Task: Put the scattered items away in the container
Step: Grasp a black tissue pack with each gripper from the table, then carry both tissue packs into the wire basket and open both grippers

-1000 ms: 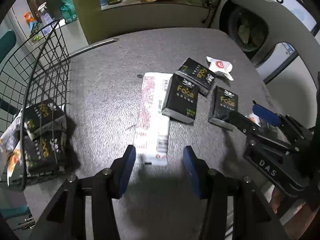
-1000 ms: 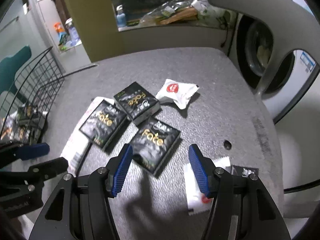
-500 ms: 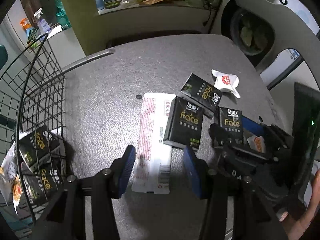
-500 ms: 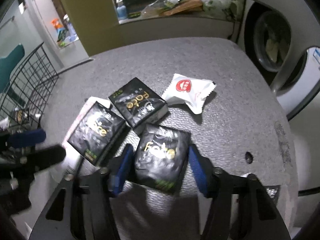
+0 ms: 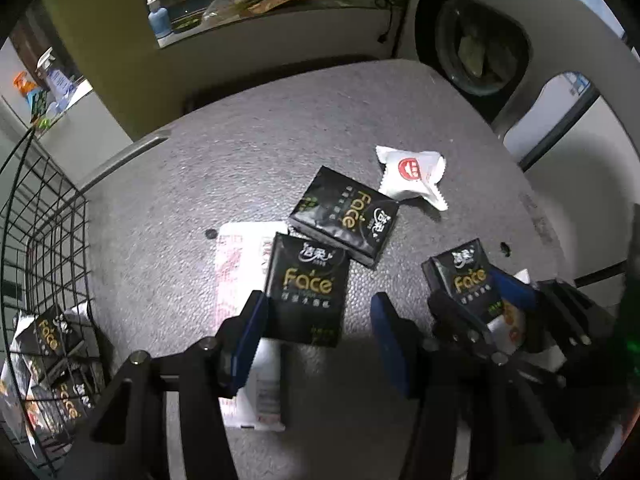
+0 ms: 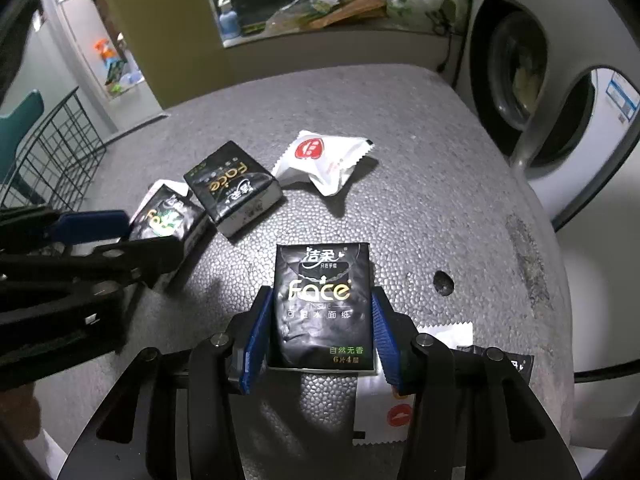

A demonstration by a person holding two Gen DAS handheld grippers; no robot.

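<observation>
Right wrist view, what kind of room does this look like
Probably a home laundry or utility corner: a front-loading washing machine stands behind the grey table, a cluttered window ledge holds a bottle, and a wire basket sits at the table's left.

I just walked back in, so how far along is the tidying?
Done: several black tissue packs sit in the wire basket. In hand: the right tool brackets one pack; the left tool straddles another. Left: a third pack and white sachets.
</observation>
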